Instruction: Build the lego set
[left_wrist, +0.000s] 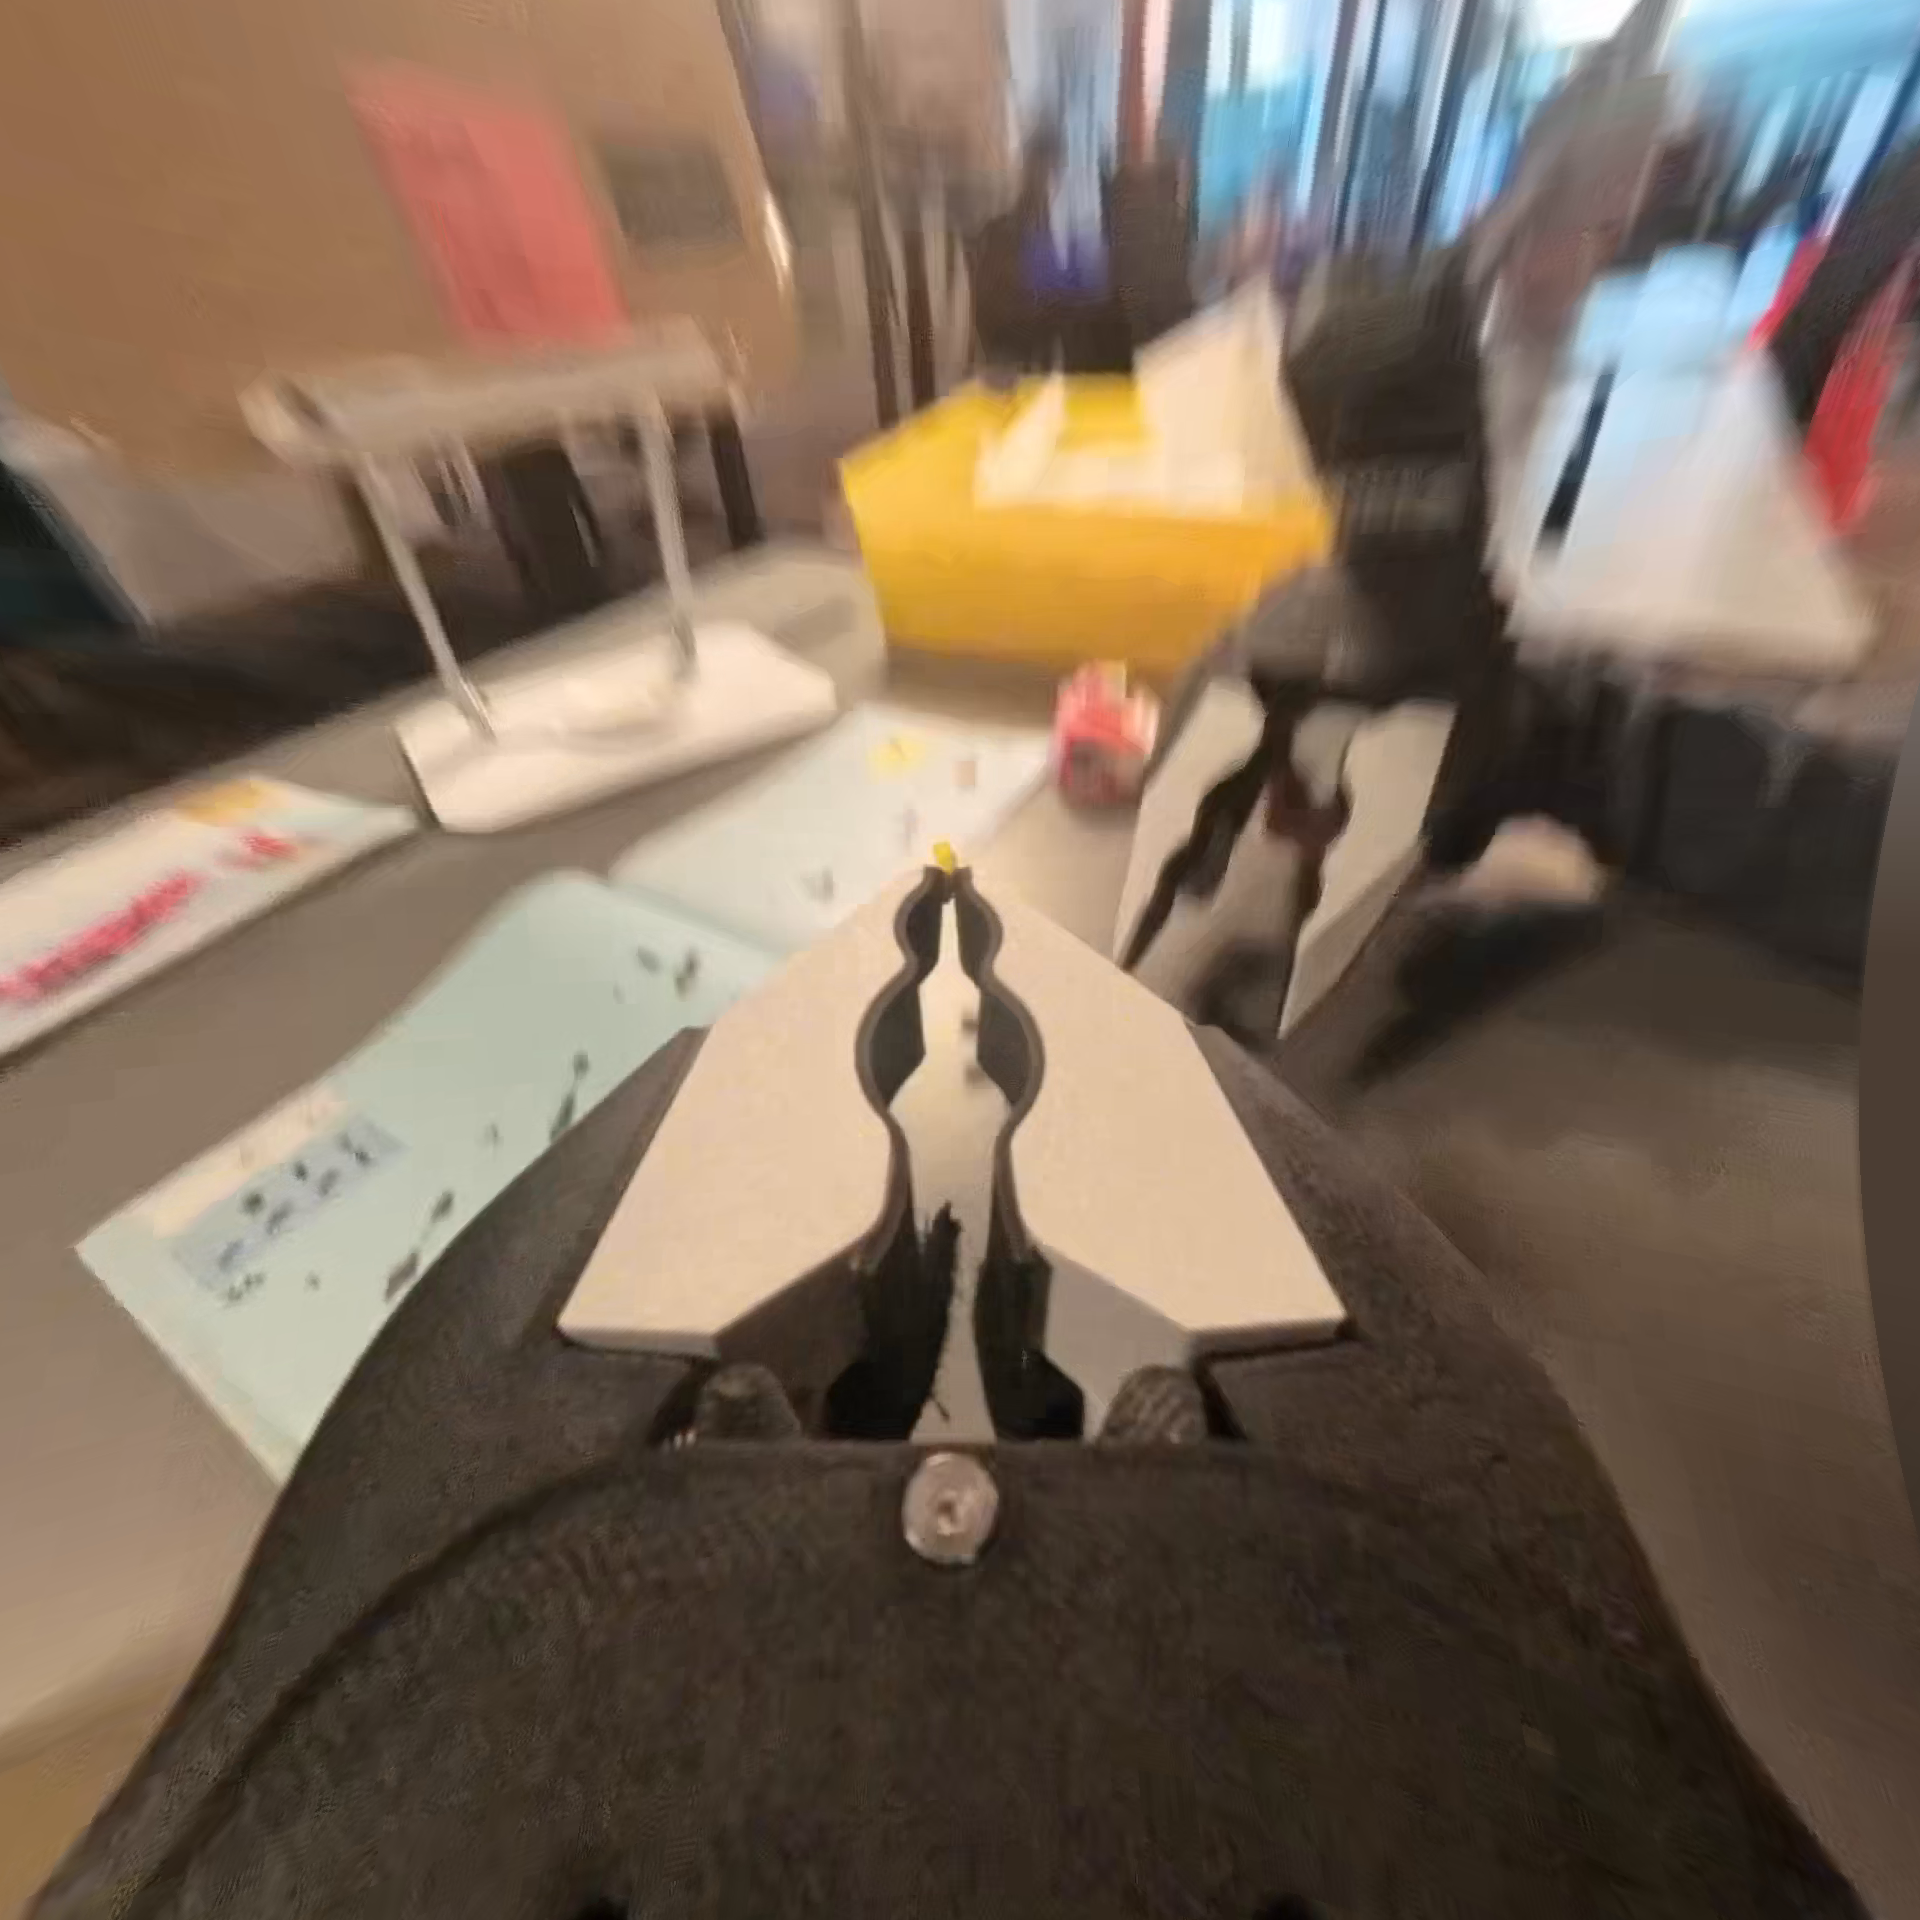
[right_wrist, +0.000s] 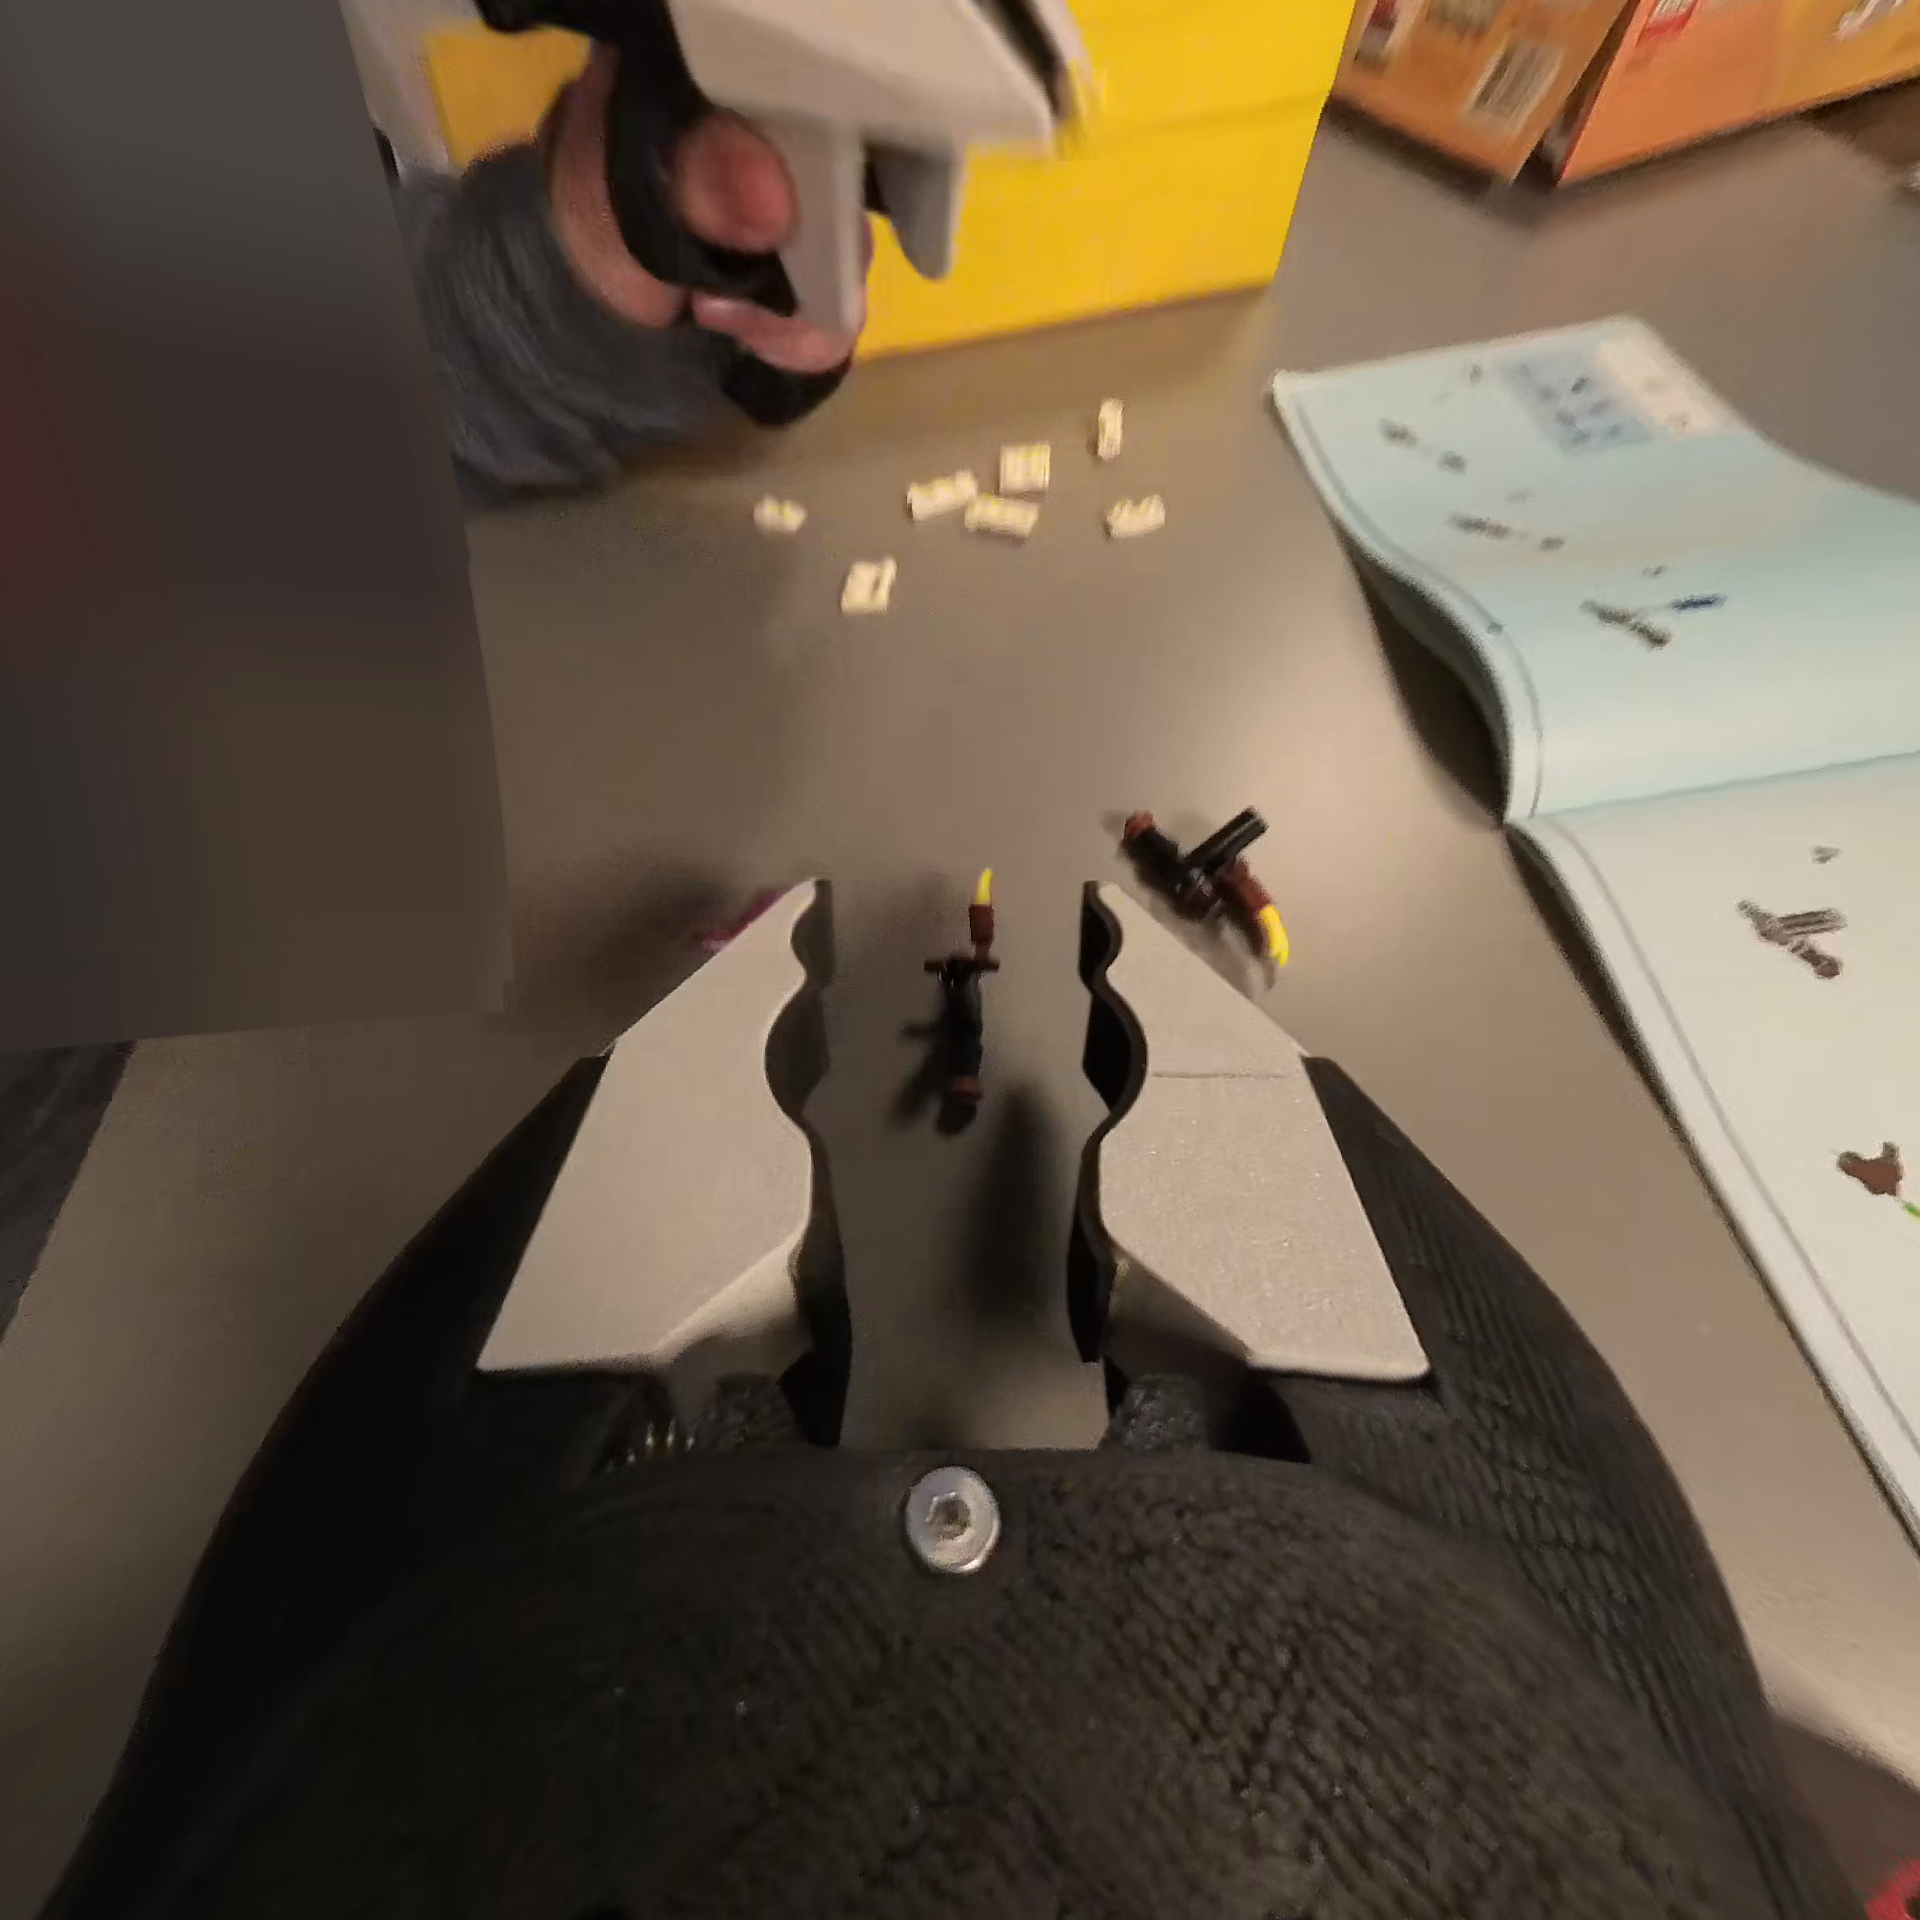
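Right up close, the right gripper (right_wrist: 956, 888) stands with its jaws wide apart, and between them on the grey table (right_wrist: 935, 707) lies 1 small black-and-brown toy assembly (right_wrist: 966, 997) with a yellow tip, touching neither pad. Just beside the right finger lies a 2nd assembly (right_wrist: 1210, 878) of the same colours, tilted across the table. Further out, 7 small cream bricks (right_wrist: 997, 499) sit scattered, well apart from the jaws. An open pale-blue booklet (right_wrist: 1662, 644) spreads at the right. Beyond the bricks, a hand (right_wrist: 707, 218) grips the other tool in front of a yellow box (right_wrist: 1143, 208), with orange cartons (right_wrist: 1558, 73) behind.

Over to the left wrist view, heavily blurred: the left gripper (left_wrist: 948, 878) is pinched closed, a tiny yellow piece (left_wrist: 943, 854) poking out at its very tips. Only this view shows that piece. It hangs above the pale-blue pages (left_wrist: 436, 1049), 2 spreads visible. To the right, the other gripper points down at the table, jaws parted. Further back only here: 1 small red-and-white object (left_wrist: 1107, 732), 1 metal stand on a white base (left_wrist: 613, 717), and the yellow box again.
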